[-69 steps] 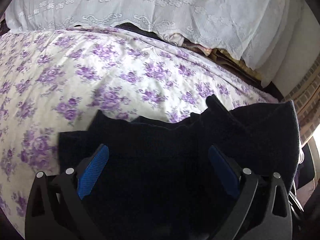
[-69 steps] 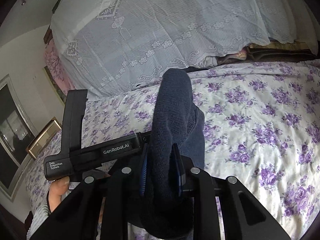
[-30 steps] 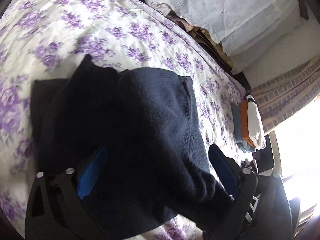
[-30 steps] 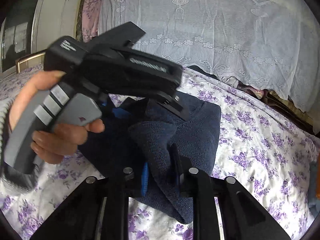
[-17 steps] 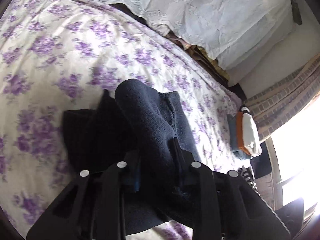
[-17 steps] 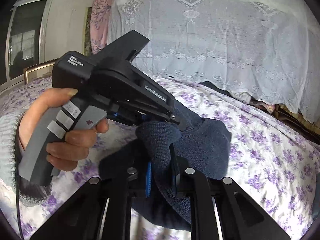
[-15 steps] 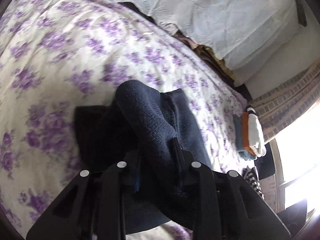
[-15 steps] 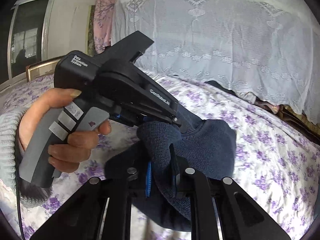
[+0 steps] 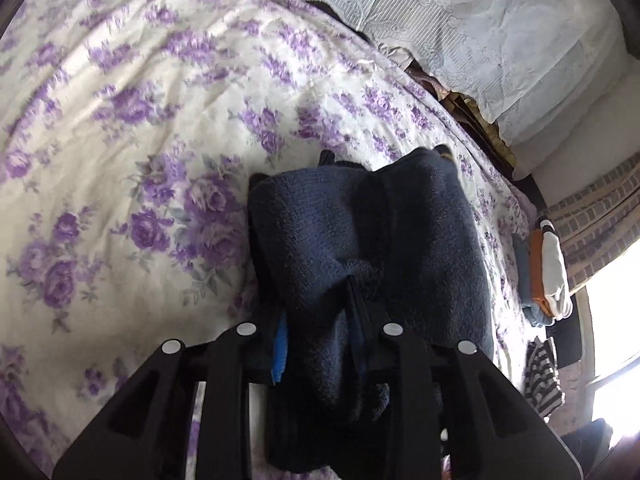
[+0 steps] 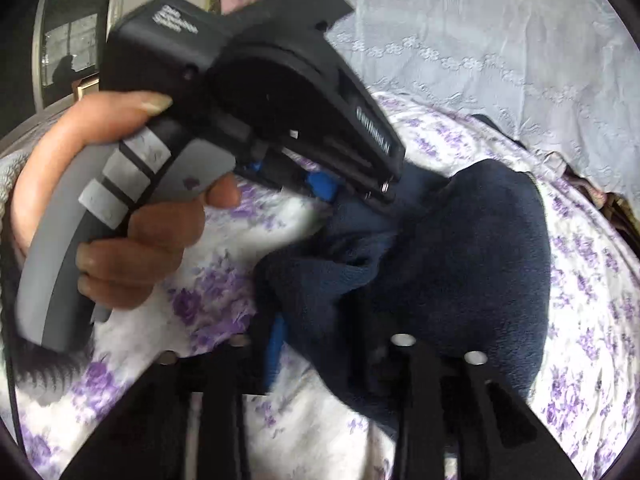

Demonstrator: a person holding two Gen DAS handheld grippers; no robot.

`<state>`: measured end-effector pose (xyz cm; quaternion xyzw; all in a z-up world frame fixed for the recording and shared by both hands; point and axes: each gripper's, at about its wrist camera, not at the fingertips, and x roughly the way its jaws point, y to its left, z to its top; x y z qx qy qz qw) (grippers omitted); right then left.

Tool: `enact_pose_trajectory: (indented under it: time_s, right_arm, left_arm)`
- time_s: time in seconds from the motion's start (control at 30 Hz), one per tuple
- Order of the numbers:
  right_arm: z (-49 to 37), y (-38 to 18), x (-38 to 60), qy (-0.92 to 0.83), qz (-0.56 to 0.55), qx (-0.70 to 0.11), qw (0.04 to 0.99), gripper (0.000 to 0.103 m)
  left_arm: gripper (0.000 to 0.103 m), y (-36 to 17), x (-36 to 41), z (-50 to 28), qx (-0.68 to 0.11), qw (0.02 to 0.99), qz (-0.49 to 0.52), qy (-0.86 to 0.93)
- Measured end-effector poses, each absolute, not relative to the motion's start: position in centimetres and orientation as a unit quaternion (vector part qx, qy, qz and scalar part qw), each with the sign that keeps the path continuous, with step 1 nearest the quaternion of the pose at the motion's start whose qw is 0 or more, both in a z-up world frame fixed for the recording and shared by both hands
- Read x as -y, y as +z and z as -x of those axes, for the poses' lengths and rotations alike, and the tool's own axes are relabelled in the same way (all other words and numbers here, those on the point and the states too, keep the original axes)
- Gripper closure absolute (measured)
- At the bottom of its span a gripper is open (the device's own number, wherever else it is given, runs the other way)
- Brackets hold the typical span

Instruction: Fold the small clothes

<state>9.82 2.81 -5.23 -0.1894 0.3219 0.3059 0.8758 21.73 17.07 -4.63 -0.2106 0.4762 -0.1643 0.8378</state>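
Straight ahead of both tools on the floral bed (image 9: 120, 128) lies the navy knit garment (image 9: 360, 240), long axis running away from them, the left hand-held gripper (image 9: 320, 344) pinching its near fold while the right hand-held gripper (image 10: 332, 344), blurred, has seemingly just been opening around the same edge.

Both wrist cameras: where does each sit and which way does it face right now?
Left wrist: on the left tongs, looking down along them at the navy knit garment they pinch, on the floral bedspread.
Right wrist: on the right tongs, whose jaws have just been opening around the same garment, facing the left tongs and the hand holding them.
Shared: garment, bedspread, lace cover.
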Motion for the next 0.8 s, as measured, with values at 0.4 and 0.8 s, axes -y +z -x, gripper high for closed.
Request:
enact_pose_trajectory:
  time_s: [0.4,0.8]
  right_arm:
    - [-8.2,-0.2,6.1,0.369,0.056,-0.304,0.877,0.048]
    - [-22.8,-1.1,6.4,0.247,-0.016,-0.380,0.891,0.098]
  left_arm:
    - [0.078,0.0,-17.2,-17.0,-0.421,0.882,0.156,-0.145]
    - [0.043,-3.8,-10.4,-16.0,-0.457,0.876,0.078,-0.133]
